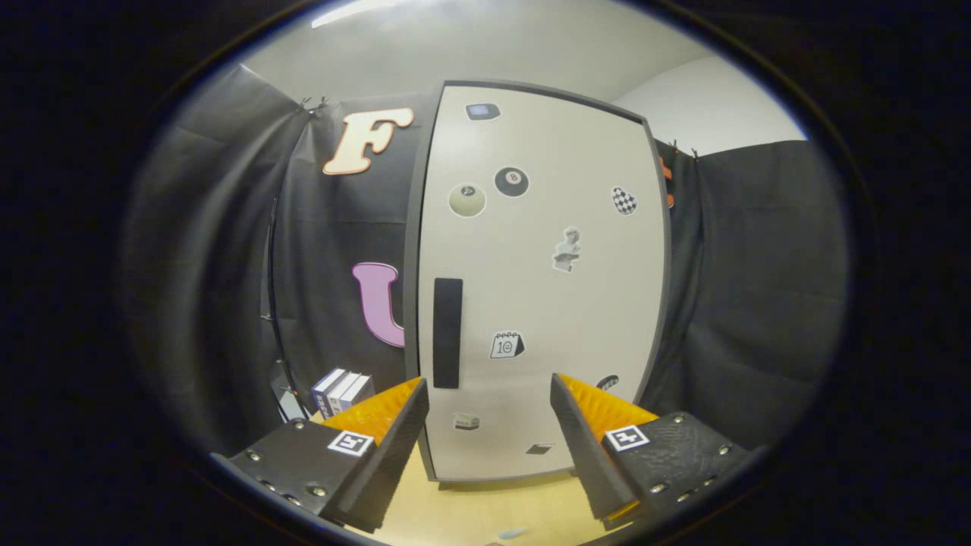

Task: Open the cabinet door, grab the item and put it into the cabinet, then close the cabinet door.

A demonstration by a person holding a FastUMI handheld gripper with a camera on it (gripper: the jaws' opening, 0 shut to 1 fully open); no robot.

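One cabinet (531,250) stood upright in the middle of the frame on a pale wooden tabletop (485,504), its single light door (576,303) closed flat within a dark frame. One dark vertical handle (447,332) sat on the door's lower left side, just above and beyond the left fingertip. The door carried stickers: two billiard balls (489,191) side by side in its upper part, one small dark square (482,111) near the top, one checkered egg shape (623,200) at the upper right, one bust figure (567,249) near the centre, one calendar page (507,345) lower down, and three smaller ones near the bottom that were too small to tell. The gripper (489,413) occupied the lower part of the frame, its two fingers spread wide apart and grasping nothing, with the door's lower section showing between them. At the lower left, beyond the left finger, three boxes (343,390) stood upright together beside the cabinet, against the black cloth wall (227,265).
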